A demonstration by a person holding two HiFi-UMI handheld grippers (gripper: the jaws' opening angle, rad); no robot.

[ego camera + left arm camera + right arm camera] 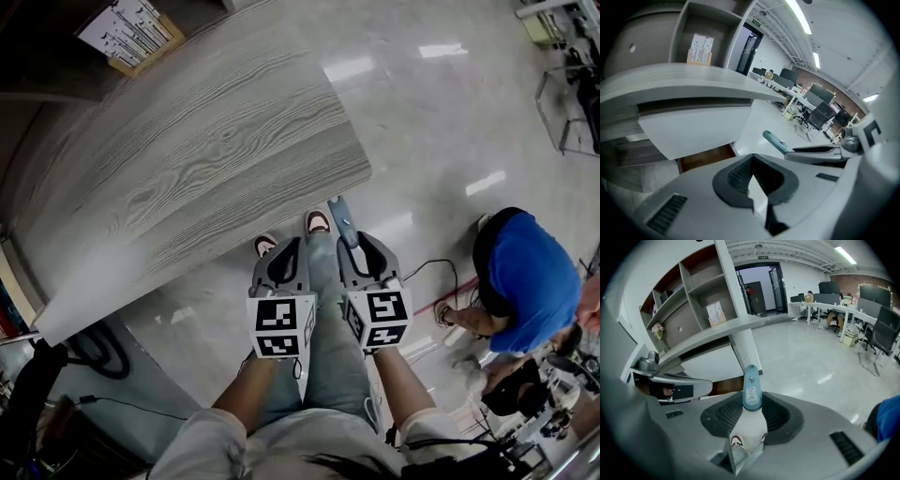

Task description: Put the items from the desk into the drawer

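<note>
Just off the desk's (216, 159) near corner, at waist level, with both grippers carried side by side and aimed down toward the floor (422, 141). Right gripper (750, 417) clenched on a blue-handled tool (751, 389), gripped low on its body so the rounded handle end pokes out past the fingers; probably held this way to keep it steady while being carried rather than ready for setting down. Left gripper (753, 182) drawn together on nothing, only a thin sliver of floor showing between the fingers; likely kept free for pulling the drawer. Desk top bare in the head view, so this tool looks to be the last item, or close to it. Under the desk edge, a pale panel (693, 131) with brown wood below it, most likely the drawer; hard to tell whether pulled out or pushed in. Next move, at a guess: swing the tool over to that panel and lower it in, minding the protruding handle against the desk's underside.
</note>
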